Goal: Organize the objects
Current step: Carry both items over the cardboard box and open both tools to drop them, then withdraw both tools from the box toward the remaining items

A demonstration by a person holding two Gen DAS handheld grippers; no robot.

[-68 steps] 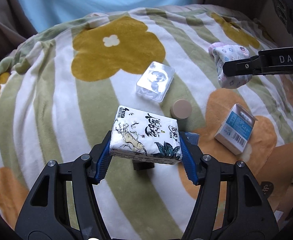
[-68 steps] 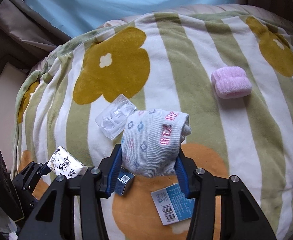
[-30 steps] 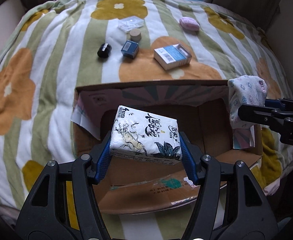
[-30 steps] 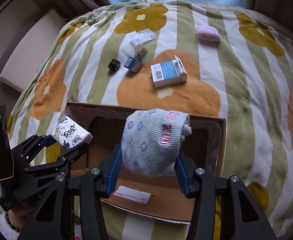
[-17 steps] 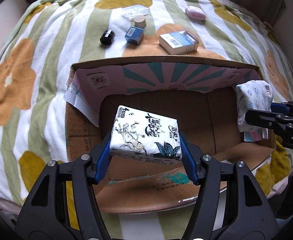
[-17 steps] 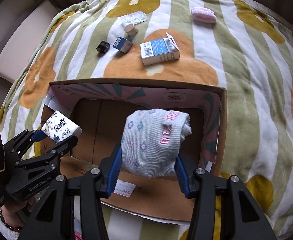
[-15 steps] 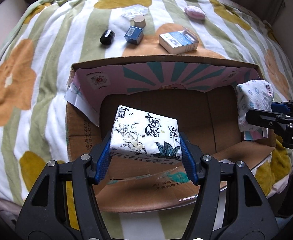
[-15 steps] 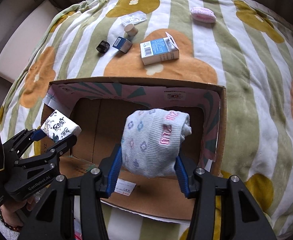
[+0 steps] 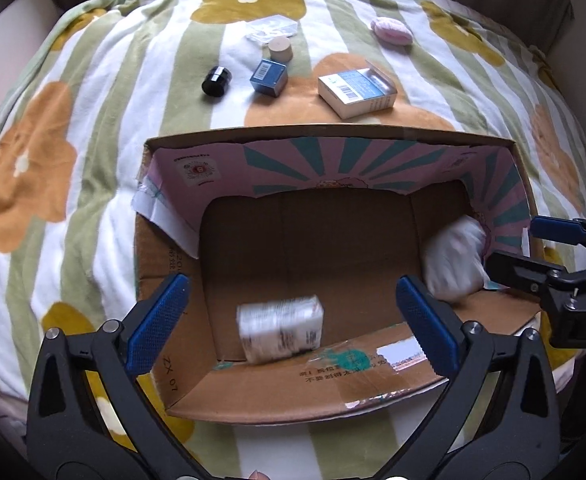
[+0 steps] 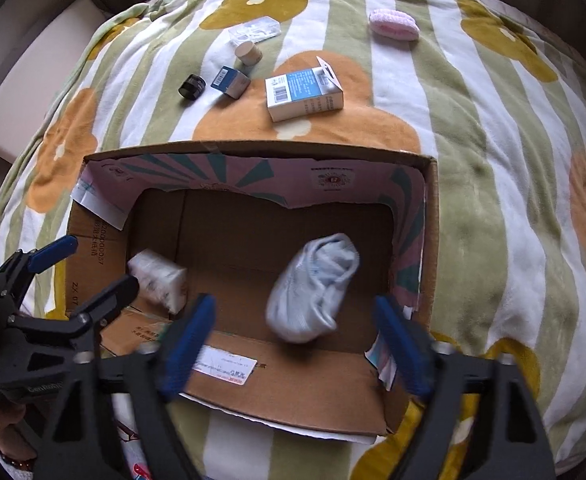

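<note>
Flowered bed (image 9: 93, 160): your left tongs (image 9: 289, 320) and right tongs (image 10: 293, 344) gape, tissue pack (image 9: 279, 332) and sock (image 10: 313, 288) just dropped into box (image 9: 333, 132)

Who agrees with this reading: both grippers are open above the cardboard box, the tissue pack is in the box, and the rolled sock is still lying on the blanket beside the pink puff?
One detail is wrong. The right wrist view shows the rolled sock inside the cardboard box, not on the blanket by the pink puff. The rest holds: left gripper and right gripper are open above the box, tissue pack inside.
</note>
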